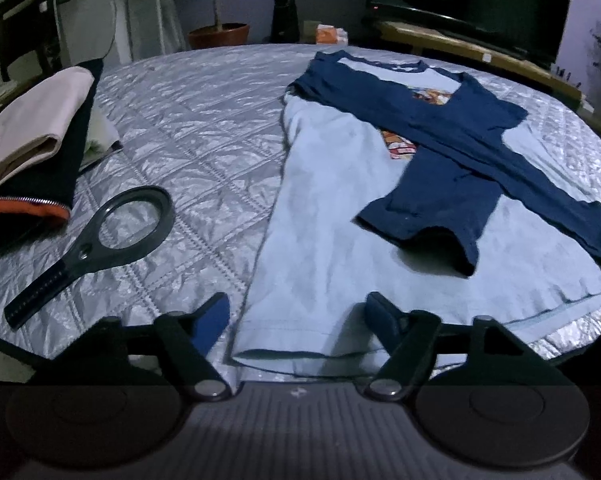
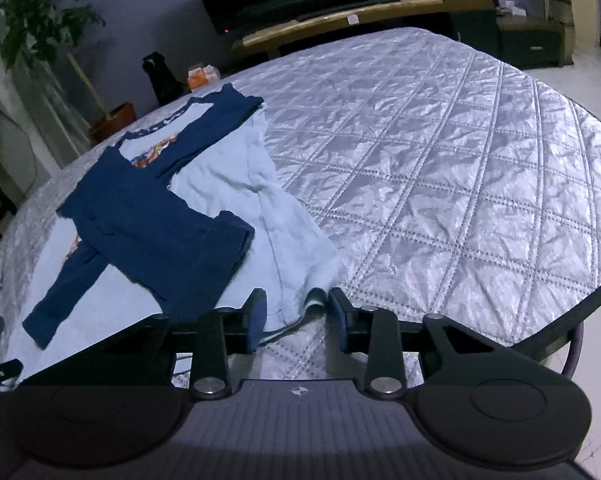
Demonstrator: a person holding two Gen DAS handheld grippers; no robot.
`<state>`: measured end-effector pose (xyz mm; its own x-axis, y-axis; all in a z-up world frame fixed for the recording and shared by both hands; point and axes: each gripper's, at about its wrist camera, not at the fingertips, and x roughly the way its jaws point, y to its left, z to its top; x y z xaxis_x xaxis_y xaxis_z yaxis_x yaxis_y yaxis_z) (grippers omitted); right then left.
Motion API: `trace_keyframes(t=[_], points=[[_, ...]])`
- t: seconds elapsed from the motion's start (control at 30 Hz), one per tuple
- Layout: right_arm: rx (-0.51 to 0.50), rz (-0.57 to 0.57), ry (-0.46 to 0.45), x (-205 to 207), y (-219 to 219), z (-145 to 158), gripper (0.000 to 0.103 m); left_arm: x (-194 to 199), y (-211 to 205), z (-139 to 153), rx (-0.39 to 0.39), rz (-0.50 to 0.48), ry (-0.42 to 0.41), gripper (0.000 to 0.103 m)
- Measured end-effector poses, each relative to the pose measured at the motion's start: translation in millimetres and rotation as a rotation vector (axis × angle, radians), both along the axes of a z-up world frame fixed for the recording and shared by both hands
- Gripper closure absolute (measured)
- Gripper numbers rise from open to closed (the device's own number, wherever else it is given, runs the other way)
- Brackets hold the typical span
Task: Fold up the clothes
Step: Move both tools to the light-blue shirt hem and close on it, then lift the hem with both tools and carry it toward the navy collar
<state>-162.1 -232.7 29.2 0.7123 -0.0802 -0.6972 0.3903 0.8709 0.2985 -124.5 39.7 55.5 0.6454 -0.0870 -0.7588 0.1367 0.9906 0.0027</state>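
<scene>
A light blue shirt (image 1: 320, 216) with dark blue sleeves (image 1: 472, 152) lies flat on the quilted silver table cover (image 1: 188, 120). Both sleeves are folded across its chest. My left gripper (image 1: 298, 316) is open, its jaws straddling the shirt's near left hem corner, just above it. In the right wrist view the same shirt (image 2: 236, 184) lies at the left, and my right gripper (image 2: 298, 312) is open around the raised near right hem corner (image 2: 300, 304), without pinching it.
A black magnifying glass (image 1: 112, 228) lies left of the shirt. Folded clothes (image 1: 32, 144) are stacked at the far left. The table cover (image 2: 440, 184) stretches right of the shirt. A TV stand (image 2: 360, 16), a potted plant (image 1: 218, 34) and a speaker (image 1: 285, 16) stand beyond the table.
</scene>
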Motion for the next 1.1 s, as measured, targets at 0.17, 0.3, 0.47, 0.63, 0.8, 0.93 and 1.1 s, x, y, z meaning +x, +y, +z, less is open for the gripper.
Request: trace_keyframes(t=[0.17,0.3,0.47,0.63,0.8,0.93,1.1], points=[[0.053,-0.024,0.001,-4,-4,-3,0.099,3,1,3,-0.007,0.014,0.007,0.062],[0.111,-0.063,-0.014,-10,-10,-2,0.1,6,13,6,-0.071,0.066,0.034,0.084],[0.201,-0.111,-0.044,-15,-17,1,0.1,7,23,9,-0.157,0.092,0.07,0.096],[0.283,-0.149,-0.083,-24,-23,3,0.1,4,31,17,-0.209,0.119,0.056,0.099],[0.336,-0.166,-0.117,-32,-28,8,0.101,-6,39,26,-0.24,0.136,0.025,0.099],[0.355,-0.167,-0.144,-40,-30,15,0.101,-10,44,33,-0.26,0.146,0.008,0.099],[0.387,-0.189,-0.141,-50,-34,16,0.101,-8,51,39,-0.31,0.173,-0.008,0.099]])
